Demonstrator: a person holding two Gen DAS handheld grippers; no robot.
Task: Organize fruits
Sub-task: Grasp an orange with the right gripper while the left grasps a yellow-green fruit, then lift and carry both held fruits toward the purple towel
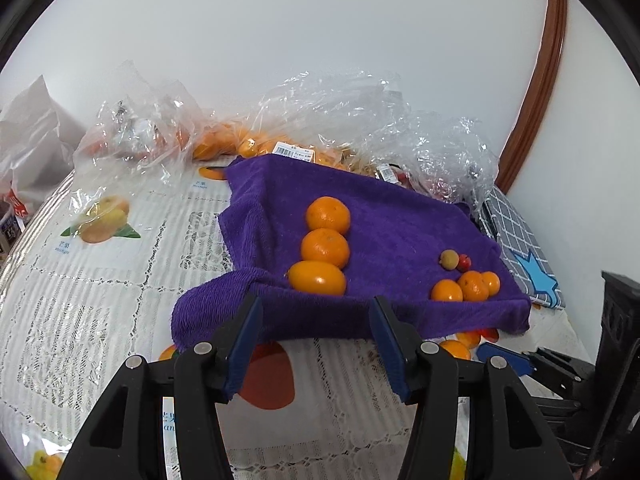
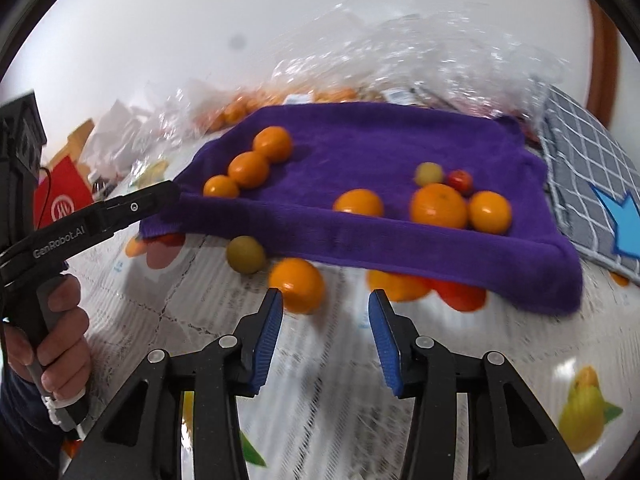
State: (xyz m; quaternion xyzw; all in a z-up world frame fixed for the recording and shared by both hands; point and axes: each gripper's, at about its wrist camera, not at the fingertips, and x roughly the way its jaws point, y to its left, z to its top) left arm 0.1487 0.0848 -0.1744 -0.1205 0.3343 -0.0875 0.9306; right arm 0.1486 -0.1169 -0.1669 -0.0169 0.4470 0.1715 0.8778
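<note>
Both grippers, left gripper [image 1: 316,320] and right gripper [image 2: 326,312], wide open, empty; risk: nudging loose orange [image 2: 296,285] lower centre, rolling across worktop [image 2: 340,360].

Our left gripper [image 1: 316,312] has its blue-padded jaws spread wide and holds nothing, pointing forward and slightly down, while our left hand [image 2: 60,344] wraps around its grey handle with the fingers [image 2: 52,380] curled on the trigger. Our right gripper [image 2: 326,304] is likewise spread apart with nothing between its blue pads, angled downward. Seen from the right wrist, the left gripper reaches in from the left side, its tip level and extended forward.
</note>
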